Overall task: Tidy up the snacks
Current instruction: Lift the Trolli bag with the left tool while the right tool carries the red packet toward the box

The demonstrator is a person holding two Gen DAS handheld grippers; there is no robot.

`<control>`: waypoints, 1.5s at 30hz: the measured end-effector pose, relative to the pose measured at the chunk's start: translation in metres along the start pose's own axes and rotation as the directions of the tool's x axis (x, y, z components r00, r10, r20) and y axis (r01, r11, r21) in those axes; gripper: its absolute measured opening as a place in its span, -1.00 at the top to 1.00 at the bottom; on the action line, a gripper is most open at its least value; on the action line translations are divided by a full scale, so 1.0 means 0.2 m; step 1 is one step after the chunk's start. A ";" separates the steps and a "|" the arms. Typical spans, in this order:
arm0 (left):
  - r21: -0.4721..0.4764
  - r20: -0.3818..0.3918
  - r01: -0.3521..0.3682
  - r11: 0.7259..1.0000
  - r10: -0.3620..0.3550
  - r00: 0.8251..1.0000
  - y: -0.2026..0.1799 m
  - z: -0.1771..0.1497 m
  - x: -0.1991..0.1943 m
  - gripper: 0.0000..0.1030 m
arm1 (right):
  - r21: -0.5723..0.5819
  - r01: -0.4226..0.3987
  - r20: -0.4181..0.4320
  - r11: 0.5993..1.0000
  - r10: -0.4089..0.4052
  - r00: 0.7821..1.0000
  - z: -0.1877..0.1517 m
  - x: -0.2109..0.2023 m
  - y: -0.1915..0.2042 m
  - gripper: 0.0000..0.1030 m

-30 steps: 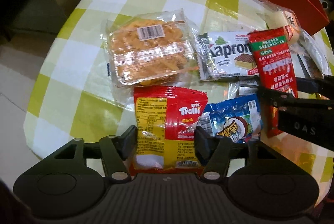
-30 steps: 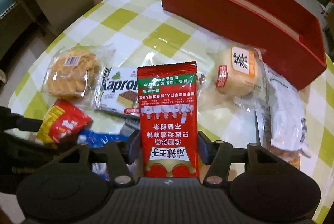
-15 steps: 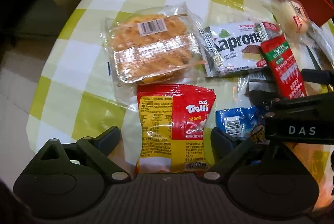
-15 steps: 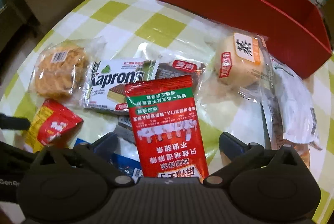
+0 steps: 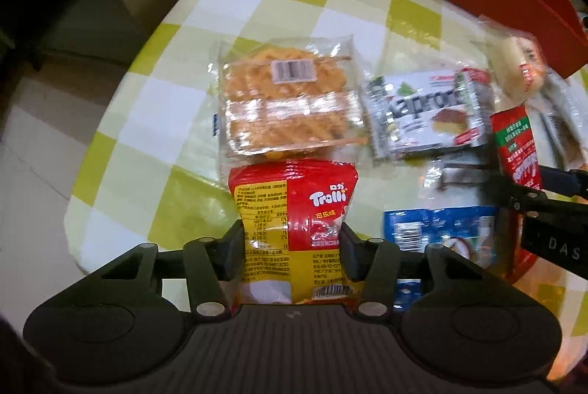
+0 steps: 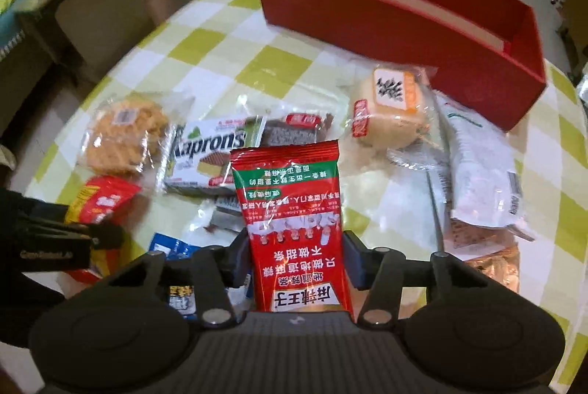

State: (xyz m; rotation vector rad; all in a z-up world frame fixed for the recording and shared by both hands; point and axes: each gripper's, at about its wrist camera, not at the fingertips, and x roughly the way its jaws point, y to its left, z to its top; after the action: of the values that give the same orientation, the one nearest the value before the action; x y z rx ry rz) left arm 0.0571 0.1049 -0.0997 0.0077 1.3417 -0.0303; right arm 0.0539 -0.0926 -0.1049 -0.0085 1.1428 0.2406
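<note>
A red and yellow Trolli bag point(image 5: 294, 195) sits between the fingers of my left gripper point(image 5: 292, 239). Its jaws are closing and the pads press on the bag's sides. My right gripper point(image 6: 296, 247) has a red and green packet point(image 6: 290, 195) between its fingers. Those jaws are closing too, and the pads touch the packet's edges. The long red box point(image 6: 404, 15) stands at the far side of the table, beyond both grippers. In the left wrist view the right gripper's black arm reaches in from the right edge.
On the yellow-checked tablecloth point(image 5: 154, 122) lie a clear waffle pack point(image 5: 290, 104), a white Kaprons wafer point(image 5: 426, 111), a blue packet point(image 5: 437, 232), a wrapped bun point(image 6: 389, 107) and a white packet point(image 6: 477, 166). The table's round edge runs along the left.
Half a second ago both grippers stood wide apart around their packets. Both have since come together on them, and the red and green packet stands straighter.
</note>
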 end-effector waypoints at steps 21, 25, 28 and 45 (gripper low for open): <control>0.131 0.185 0.011 0.991 -0.035 0.982 -0.37 0.07 -0.24 -0.14 | 0.077 -0.008 0.138 0.997 -0.002 0.990 -0.02 -0.31 -0.13 -0.16; 0.147 0.210 0.011 0.989 -0.042 0.977 -0.43 0.10 -0.26 -0.14 | 0.092 -0.002 0.161 0.996 -0.012 0.987 0.00 -0.34 -0.16 -0.16; 0.156 0.223 0.008 0.988 -0.043 0.974 -0.46 0.13 -0.26 -0.14 | 0.104 0.003 0.170 0.995 -0.021 0.985 0.01 -0.35 -0.19 -0.16; 0.161 0.280 0.008 0.987 -0.054 0.959 -0.54 0.29 -0.29 -0.14 | 0.144 0.019 0.216 0.989 -0.050 0.975 0.13 -0.37 -0.26 -0.16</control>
State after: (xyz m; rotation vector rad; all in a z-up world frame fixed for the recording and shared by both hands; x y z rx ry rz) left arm 0.0974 -0.0025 -0.0286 0.1131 1.0495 -0.1595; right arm 0.0587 -0.1527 -0.0334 0.1209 0.9368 0.1256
